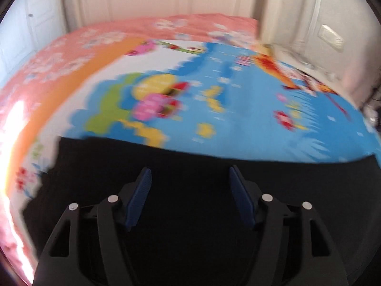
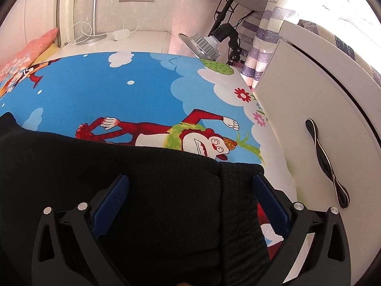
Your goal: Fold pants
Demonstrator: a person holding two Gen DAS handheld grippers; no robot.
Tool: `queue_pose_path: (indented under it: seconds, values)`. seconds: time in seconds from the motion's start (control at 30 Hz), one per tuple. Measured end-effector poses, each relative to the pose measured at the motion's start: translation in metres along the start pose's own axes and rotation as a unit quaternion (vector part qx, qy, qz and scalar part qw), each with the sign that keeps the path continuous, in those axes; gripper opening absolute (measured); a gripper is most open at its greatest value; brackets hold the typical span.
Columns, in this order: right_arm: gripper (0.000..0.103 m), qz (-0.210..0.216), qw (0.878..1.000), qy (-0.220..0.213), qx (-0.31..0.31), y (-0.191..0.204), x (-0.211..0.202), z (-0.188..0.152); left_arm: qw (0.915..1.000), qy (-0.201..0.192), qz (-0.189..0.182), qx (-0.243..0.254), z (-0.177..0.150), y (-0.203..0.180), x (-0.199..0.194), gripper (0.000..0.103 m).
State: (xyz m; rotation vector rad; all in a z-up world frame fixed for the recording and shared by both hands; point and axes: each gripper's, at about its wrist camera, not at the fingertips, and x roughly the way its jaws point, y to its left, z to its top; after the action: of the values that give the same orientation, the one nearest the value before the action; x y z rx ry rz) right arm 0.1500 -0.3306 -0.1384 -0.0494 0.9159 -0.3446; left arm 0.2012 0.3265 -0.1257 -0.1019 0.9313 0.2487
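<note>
Lying on the mat (image 2: 142, 83), one pair of black pants (image 2: 166, 190) sits beneath two wide-open grippers, left (image 1: 190, 174) and right (image 2: 190, 181), neither gripping anything.

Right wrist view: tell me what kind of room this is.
Probably a bedroom: black pants lie on a bed with a cartoon sheet, a pink pillow beside a nightstand, and a white cabinet alongside.

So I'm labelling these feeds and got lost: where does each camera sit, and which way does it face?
Left wrist: on the left gripper, looking along its open blue fingers over the black pants and cartoon sheet toward a white wall; blurred.
Right wrist: on the right gripper, open above the pants' ribbed cuff, facing a white cabinet and lamp.
Shared: pants and sheet.
</note>
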Motion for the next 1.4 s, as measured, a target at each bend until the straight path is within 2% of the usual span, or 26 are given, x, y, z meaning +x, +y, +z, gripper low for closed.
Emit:
queue_pose_path:
  seconds: [0.03,0.07,0.13,0.17,0.2,0.23,0.27,0.3,0.37,0.43,0.5,0.57,0.6,0.63,0.67,0.7,0.73,0.77,0.87,0.97,1.03,1.1,1.13,1.17,1.3,1.4]
  values:
    - [0.099,0.004,1.0,-0.001,0.005,-0.002,-0.001,0.001,0.9995,-0.006,0.029,-0.004,0.004,0.011,0.002,0.067]
    - [0.099,0.005,1.0,-0.003,0.009,-0.003,-0.002,0.001,0.9984,-0.007,0.048,-0.03,0.009,0.03,0.006,0.066]
    - [0.099,-0.005,1.0,-0.008,0.009,-0.002,-0.007,0.004,0.9966,0.002,0.017,-0.081,0.014,0.06,0.012,0.062]
    - [0.099,-0.017,1.0,-0.015,0.01,0.0,-0.013,0.006,0.995,-0.006,0.001,-0.099,0.017,0.07,0.01,0.056]
    - [0.099,-0.04,0.999,-0.034,0.01,0.003,-0.025,0.009,0.9946,-0.025,0.008,-0.101,0.019,0.072,0.0,0.057]
    - [0.099,-0.056,0.996,-0.064,0.008,0.011,-0.042,0.013,0.9927,-0.06,0.046,-0.094,0.022,0.07,-0.016,0.063]
    - [0.099,-0.058,0.994,-0.089,0.005,0.021,-0.057,0.017,0.9864,-0.109,0.076,-0.095,0.018,0.071,-0.038,0.072]
    - [0.099,-0.056,0.992,-0.111,0.002,0.033,-0.072,0.02,0.9828,-0.136,0.068,-0.105,0.016,0.074,-0.052,0.074]
    - [0.099,-0.036,0.99,-0.133,-0.014,0.061,-0.092,0.026,0.979,-0.147,0.031,-0.138,0.009,0.089,-0.067,0.074]
    - [0.099,0.049,0.987,-0.148,-0.045,0.1,-0.115,0.031,0.9765,-0.143,0.023,-0.16,-0.004,0.103,-0.075,0.073]
    - [0.099,0.136,0.976,-0.16,-0.056,0.139,-0.135,0.027,0.9685,-0.149,0.032,-0.197,-0.022,0.122,-0.085,0.07]
    - [0.099,0.229,0.96,-0.149,-0.068,0.183,-0.145,0.021,0.9475,-0.149,0.007,-0.283,-0.053,0.157,-0.099,0.052]
    - [0.099,0.254,0.954,-0.144,-0.076,0.201,-0.147,0.018,0.934,-0.151,-0.009,-0.324,-0.07,0.174,-0.103,0.05]
    - [0.099,0.273,0.948,-0.138,-0.086,0.22,-0.149,0.016,0.9154,-0.155,-0.015,-0.371,-0.087,0.193,-0.107,0.047]
    - [0.098,0.3,0.94,-0.125,-0.102,0.239,-0.149,0.014,0.9056,-0.161,-0.011,-0.392,-0.102,0.2,-0.113,0.045]
    - [0.097,0.326,0.931,-0.106,-0.125,0.264,-0.147,0.011,0.8992,-0.165,-0.009,-0.405,-0.112,0.206,-0.116,0.045]
    - [0.097,0.321,0.932,-0.093,-0.143,0.286,-0.144,0.007,0.8954,-0.163,-0.014,-0.414,-0.121,0.211,-0.116,0.043]
    - [0.097,0.306,0.934,-0.085,-0.161,0.305,-0.14,0.002,0.8952,-0.153,-0.026,-0.418,-0.128,0.213,-0.113,0.038]
    - [0.097,0.27,0.941,-0.074,-0.189,0.335,-0.128,-0.008,0.9092,-0.127,-0.039,-0.395,-0.129,0.21,-0.1,0.03]
    - [0.097,0.247,0.95,-0.048,-0.186,0.344,-0.113,-0.014,0.9088,-0.11,-0.076,-0.395,-0.129,0.212,-0.089,0.03]
    - [0.097,0.243,0.952,-0.028,-0.186,0.344,-0.102,-0.016,0.899,-0.084,-0.122,-0.412,-0.124,0.215,-0.07,0.03]
    - [0.097,0.243,0.953,-0.012,-0.183,0.343,-0.096,-0.016,0.8831,-0.037,-0.138,-0.447,-0.126,0.216,-0.051,0.03]
    - [0.097,0.243,0.953,-0.01,-0.183,0.343,-0.095,-0.017,0.8702,-0.026,-0.145,-0.47,-0.13,0.217,-0.045,0.032]
    - [0.097,0.242,0.953,-0.009,-0.184,0.343,-0.095,-0.019,0.8634,-0.029,-0.154,-0.479,-0.132,0.218,-0.042,0.037]
    - [0.097,0.237,0.953,-0.014,-0.188,0.344,-0.098,-0.024,0.8555,-0.032,-0.155,-0.493,-0.134,0.22,-0.038,0.037]
    - [0.098,0.245,0.952,-0.005,-0.182,0.342,-0.095,-0.023,0.8654,-0.029,-0.154,-0.476,-0.127,0.218,-0.033,0.036]
